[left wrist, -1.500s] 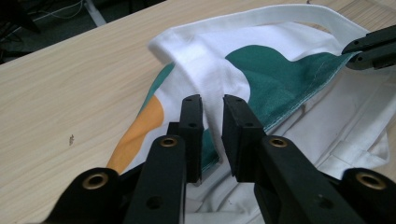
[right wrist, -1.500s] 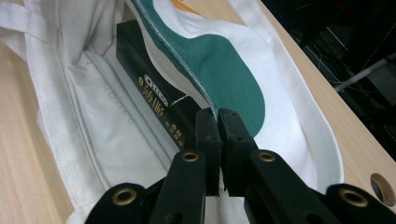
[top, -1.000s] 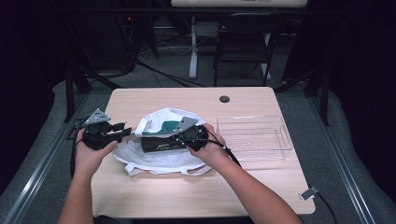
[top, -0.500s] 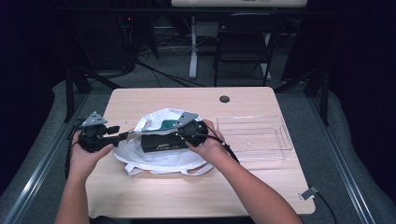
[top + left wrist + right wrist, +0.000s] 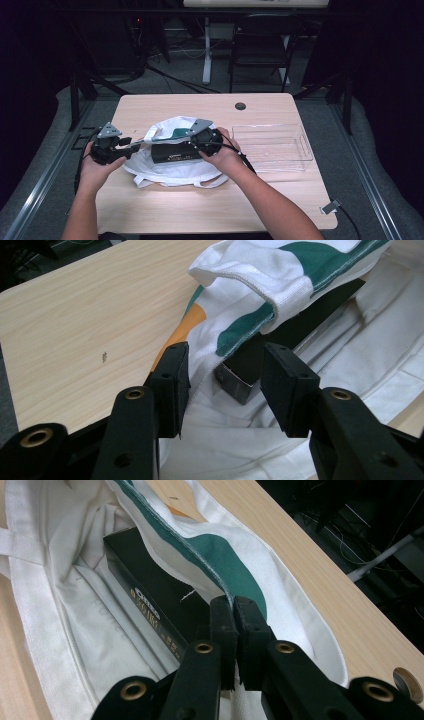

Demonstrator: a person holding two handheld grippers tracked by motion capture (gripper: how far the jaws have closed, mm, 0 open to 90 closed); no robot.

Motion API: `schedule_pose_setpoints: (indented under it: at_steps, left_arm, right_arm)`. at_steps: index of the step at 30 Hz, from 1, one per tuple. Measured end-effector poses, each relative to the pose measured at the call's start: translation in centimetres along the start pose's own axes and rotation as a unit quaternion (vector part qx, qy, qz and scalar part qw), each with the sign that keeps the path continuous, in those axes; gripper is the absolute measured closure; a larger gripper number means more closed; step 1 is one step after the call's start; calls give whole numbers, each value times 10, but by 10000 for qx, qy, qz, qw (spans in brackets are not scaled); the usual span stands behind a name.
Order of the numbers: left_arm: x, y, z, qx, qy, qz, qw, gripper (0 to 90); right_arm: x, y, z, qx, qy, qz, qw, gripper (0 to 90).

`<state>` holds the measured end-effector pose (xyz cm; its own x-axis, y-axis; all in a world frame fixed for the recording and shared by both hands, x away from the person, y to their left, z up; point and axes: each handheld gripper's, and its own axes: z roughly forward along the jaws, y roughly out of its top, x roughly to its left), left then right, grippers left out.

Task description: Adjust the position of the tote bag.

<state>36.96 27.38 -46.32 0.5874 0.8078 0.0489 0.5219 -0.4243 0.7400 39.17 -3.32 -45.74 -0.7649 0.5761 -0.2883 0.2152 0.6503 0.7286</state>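
Bag held open around a black box

Packing looks to be the step in hand: a white cloth bag (image 5: 172, 165) with green and orange print lies on the wooden table (image 5: 210, 210), and a long black box (image 5: 172, 151) rests inside its mouth, one end under the upper cloth.

The right gripper (image 5: 234, 611) has its jaws pressed together on the bag's green-striped rim, lifting that edge above the box. The left gripper (image 5: 225, 377) has its jaws apart, one on each side of the rim at the opposite end of the opening, with the corner of the box just beyond them; whether the left jaw touches the cloth is hard to tell.

The next move probably calls for the left jaws to clamp on that rim, so both edges can be drawn over the box without dragging it out.

A clear plastic tray (image 5: 272, 145) sits on the table just right of the bag. Beyond the table the room is dark, with a chair (image 5: 257, 47) and cables on a grey floor.
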Motion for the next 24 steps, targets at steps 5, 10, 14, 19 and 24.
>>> schedule_pose_setpoints:
  at_steps: [5, 10, 14, 19, 24]
  left_arm:
    - [-4, 1, 4, 21, 79, 98, 9999, 544]
    - [-7, 2, 8, 31, 112, 190, 9998, 544]
    - [-8, 3, 10, 81, 129, 220, 9996, 546]
    - [-10, 4, 14, 79, 182, 262, 9995, 558]
    - [-11, 5, 16, 71, 224, 320, 9992, 571]
  right_arm:
    - [0, 0, 0, -8, 0, 4, 10000, 880]
    - [0, 0, -1, -18, -3, 1, 10000, 880]
    - [-1, 0, -1, -18, 7, -10, 10000, 880]
    - [-1, 0, -1, -15, 7, -1, 10000, 881]
    - [-1, -1, -1, -27, -2, 0, 10000, 880]
